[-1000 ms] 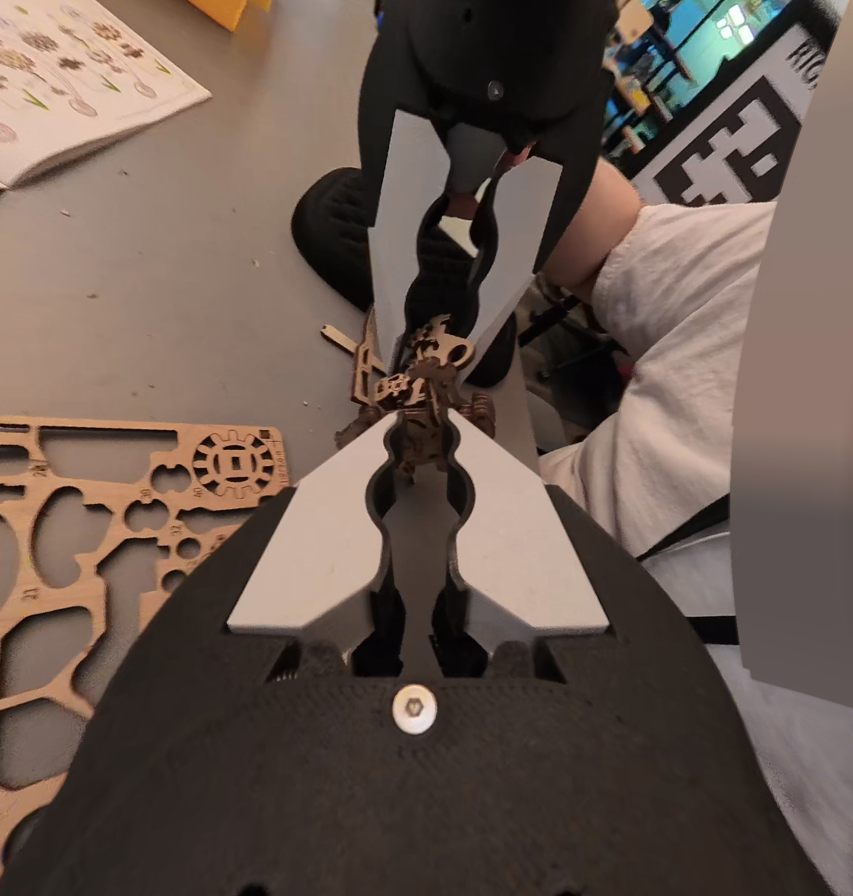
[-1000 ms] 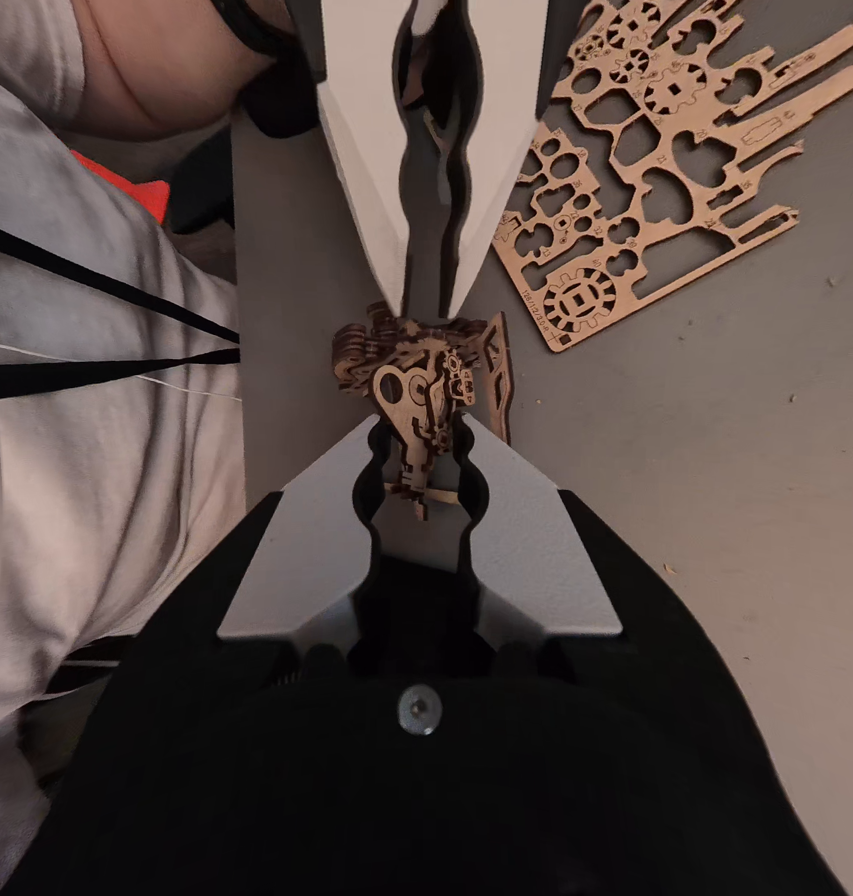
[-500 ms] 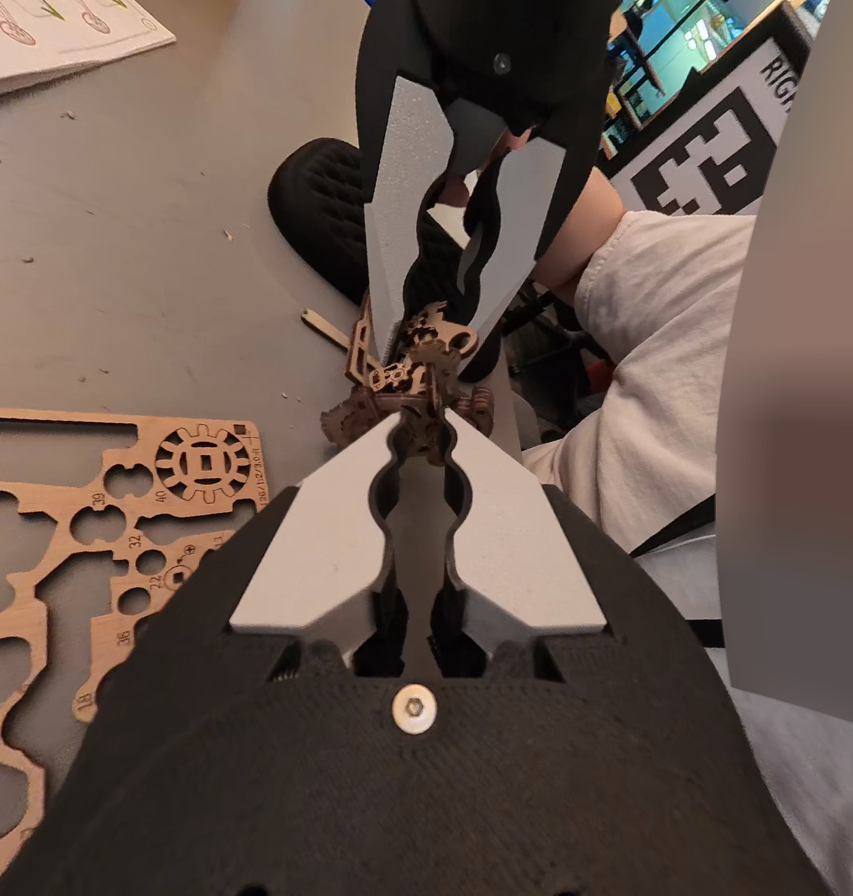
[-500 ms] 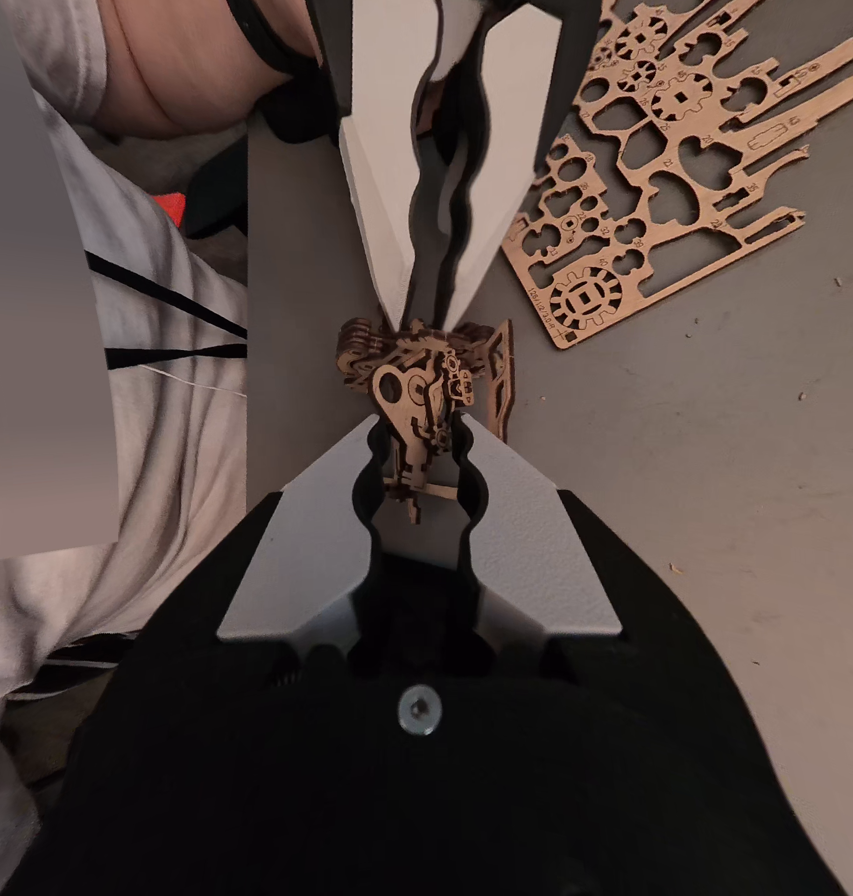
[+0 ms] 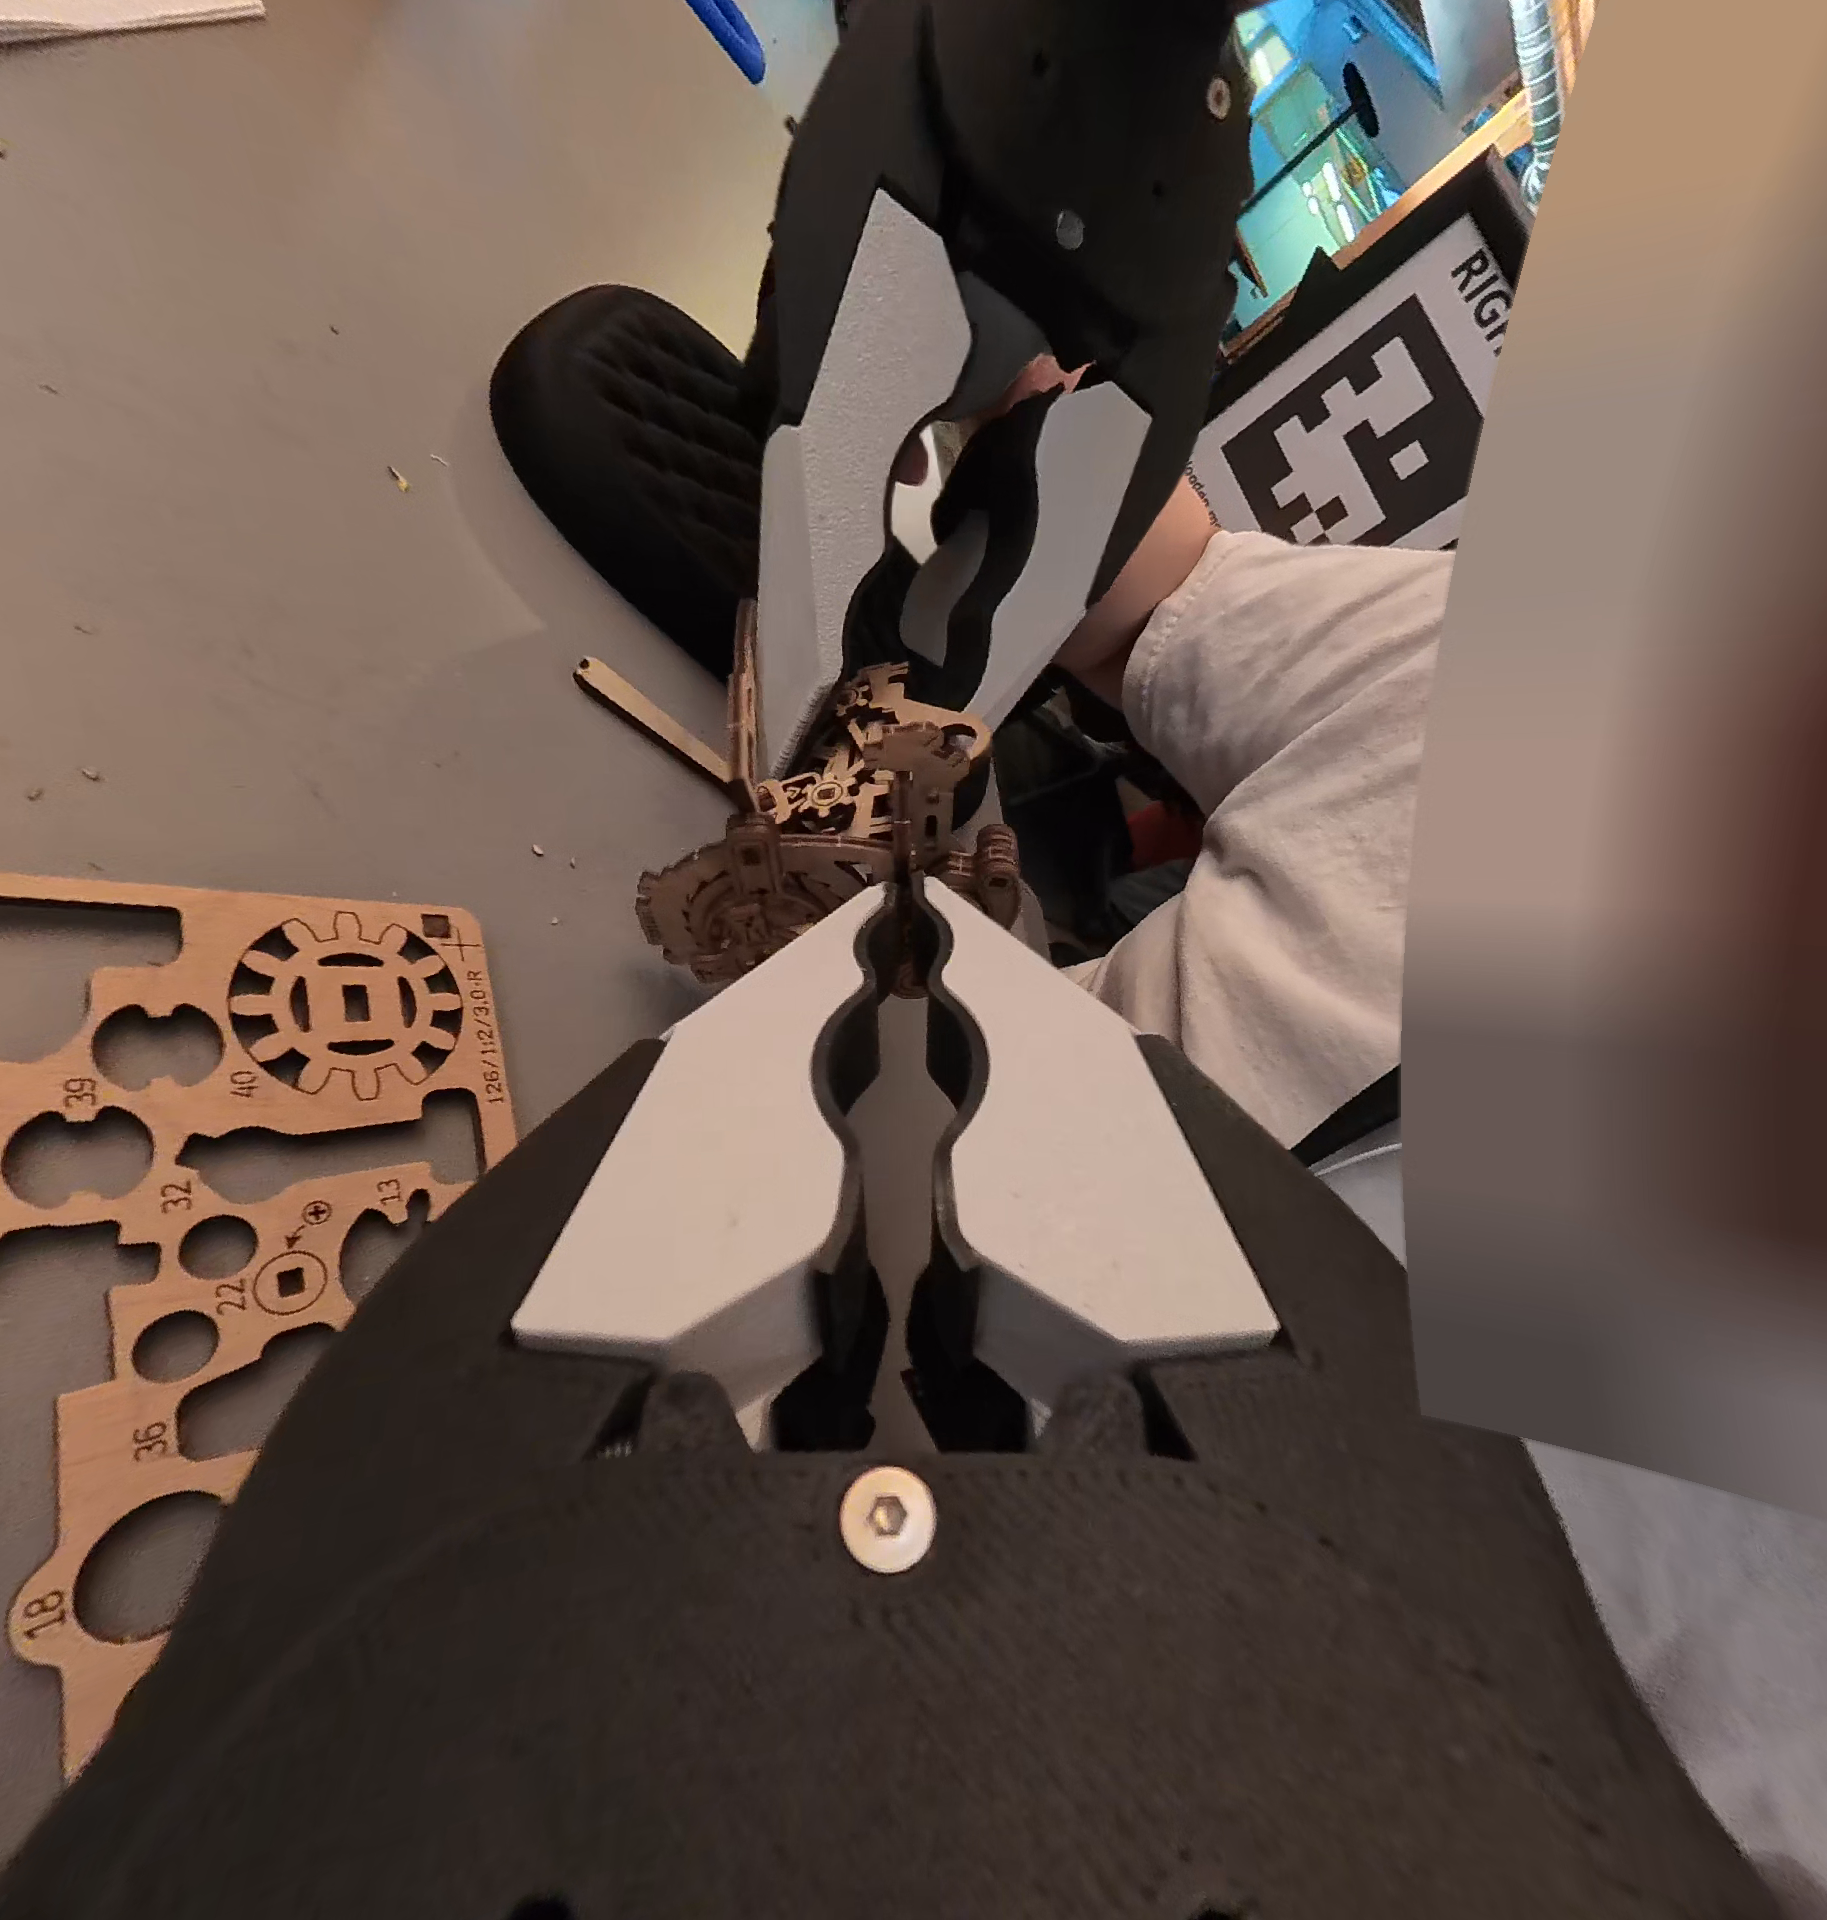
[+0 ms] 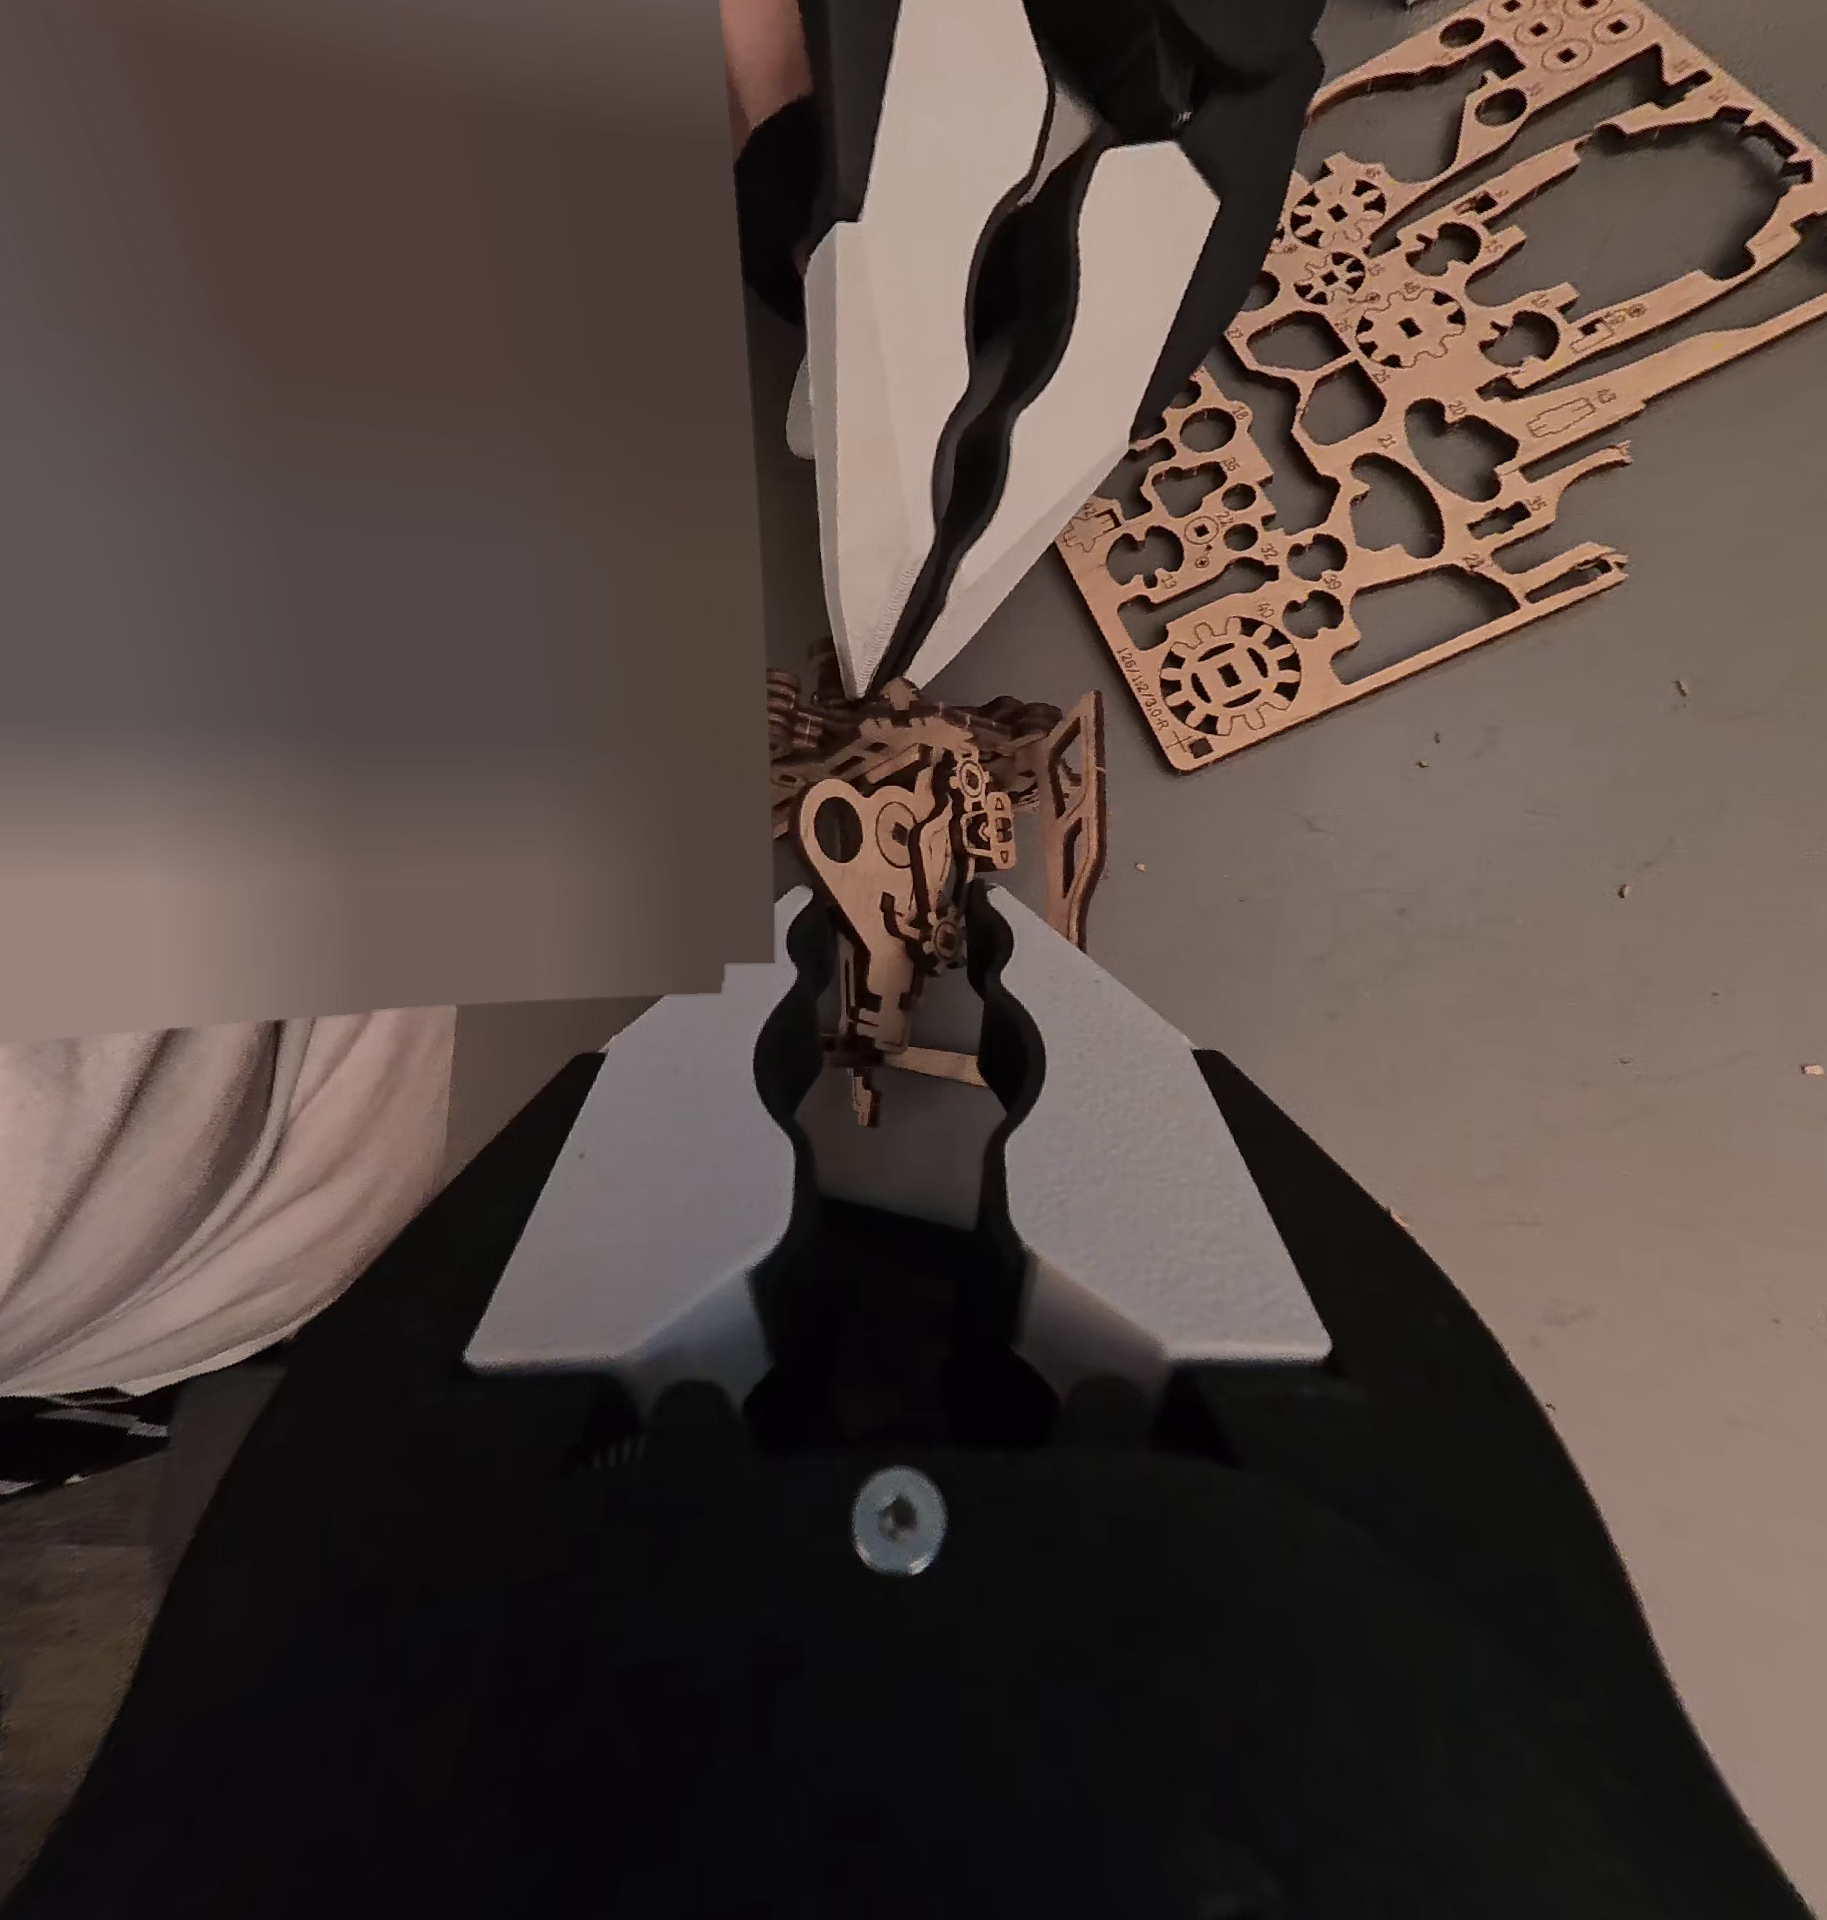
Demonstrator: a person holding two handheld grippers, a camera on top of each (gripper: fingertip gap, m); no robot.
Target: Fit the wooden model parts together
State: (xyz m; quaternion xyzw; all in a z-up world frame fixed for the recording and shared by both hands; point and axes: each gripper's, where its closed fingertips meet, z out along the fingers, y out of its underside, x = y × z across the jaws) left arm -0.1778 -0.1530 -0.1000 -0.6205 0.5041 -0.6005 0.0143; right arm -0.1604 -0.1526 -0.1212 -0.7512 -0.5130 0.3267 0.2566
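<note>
A small brown wooden model (image 5: 836, 831) with gears and plates is held above the grey table between both grippers. My left gripper (image 5: 904, 899) is shut on a thin edge at one end of it. My right gripper (image 6: 888, 914) is shut on a flat plate (image 6: 878, 935) at the other end, its jaws held a little apart by the wood. In the left wrist view the right gripper (image 5: 888, 717) comes down from above onto the model. In the right wrist view the left gripper (image 6: 878, 675) comes down tilted onto the model (image 6: 919, 790).
A laser-cut wooden sheet (image 5: 265, 1143) with punched-out holes lies on the table to the left, also in the right wrist view (image 6: 1408, 416). A loose wooden stick (image 5: 649, 717) lies by the model. A black mesh object (image 5: 628, 447), a person's white sleeve (image 5: 1252, 779) and a marker tag (image 5: 1356, 436) are behind. My left and right fingertips are right by each other.
My left gripper's jaws have closed tighter on the model's edge. Both grippers have tilted, and the left one now leans in the right wrist view. The model stays held between them.
</note>
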